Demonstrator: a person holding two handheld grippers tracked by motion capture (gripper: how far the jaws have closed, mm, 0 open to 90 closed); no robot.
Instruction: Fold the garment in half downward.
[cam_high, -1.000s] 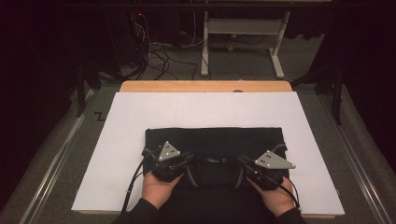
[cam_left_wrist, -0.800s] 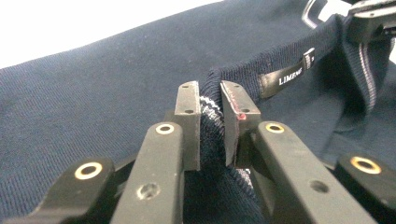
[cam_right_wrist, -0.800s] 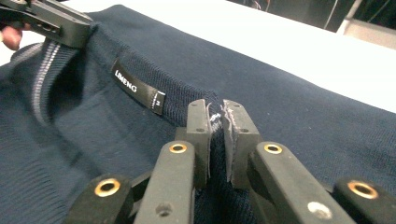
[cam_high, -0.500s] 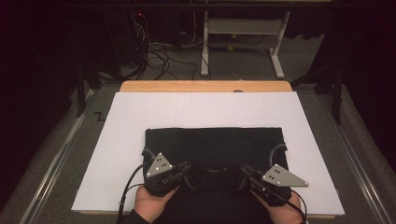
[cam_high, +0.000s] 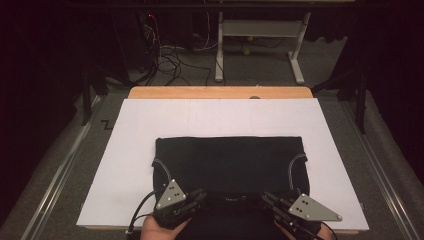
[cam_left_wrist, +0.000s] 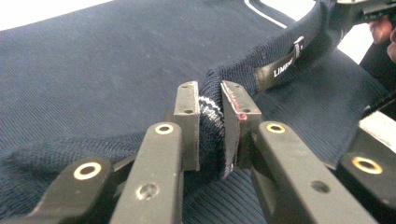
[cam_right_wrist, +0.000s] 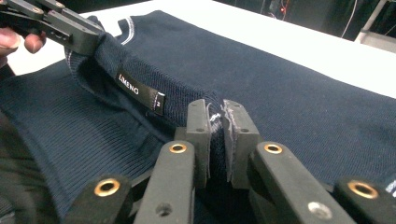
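A: What lies on the white table cover (cam_high: 220, 120)?

B: A dark navy sweater (cam_high: 227, 162), flat at the near middle, its collar end toward the person. The left gripper (cam_left_wrist: 211, 126) and right gripper (cam_right_wrist: 215, 135) each have their jaws clamped on the collar rim (cam_left_wrist: 261, 56), one at either side of the neck opening.

A: What might fail from here?

B: Each bite looks narrow, so an uneven pull could let the ribbed rim slip from one pair of pads, and the fold would likely skew. Dragging low could bunch the body.

A: Any legible writing?

B: The black neck label (cam_right_wrist: 135, 91) reads "LIMENG"; the small tab (cam_right_wrist: 159, 100) beside it is unreadable.
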